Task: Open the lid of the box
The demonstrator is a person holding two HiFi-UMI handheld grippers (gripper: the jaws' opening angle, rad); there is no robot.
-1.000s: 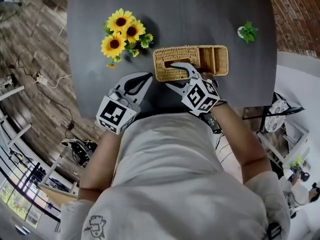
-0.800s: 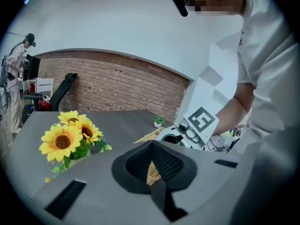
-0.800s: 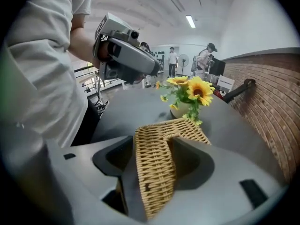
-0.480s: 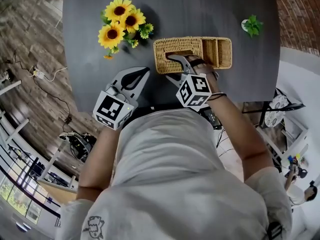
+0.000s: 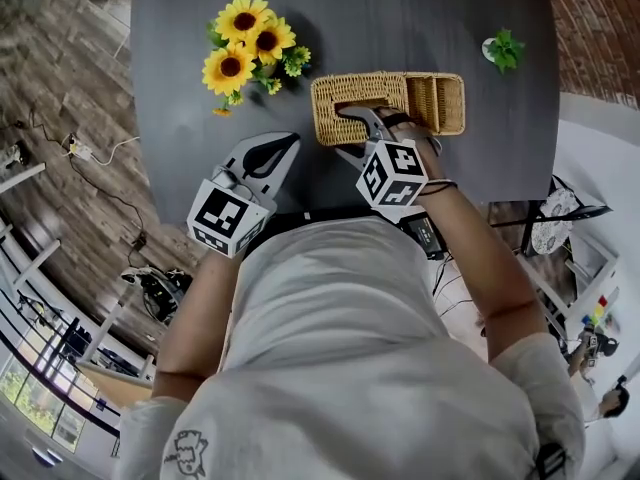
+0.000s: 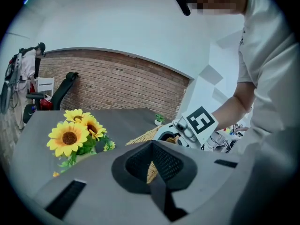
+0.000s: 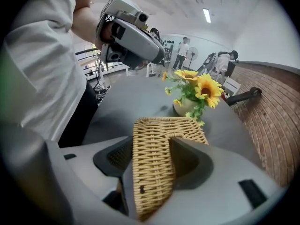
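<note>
Tan woven box (image 5: 440,103), yellow sunflowers (image 5: 245,48), seemingly charcoal table (image 5: 400,18).

A dark grey worktop (image 5: 400,8) stands on a wood-plank floor (image 5: 70,98) beside a red brick wall (image 6: 117,86); 1 strip light (image 7: 206,15) glows overhead.

1 box (image 5: 330,86), 3 sunflwrs (image 5: 272,40), 1 plant (image 5: 504,50), 2 tongs (image 5: 293,140) (image 5: 342,130).

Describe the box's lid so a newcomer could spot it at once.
On the dark grey table, find the long wicker box near the person's edge, just right of the sunflowers. The lid is the woven panel covering its left half, pinched by the right tongs; the box's right half stands open.
</note>
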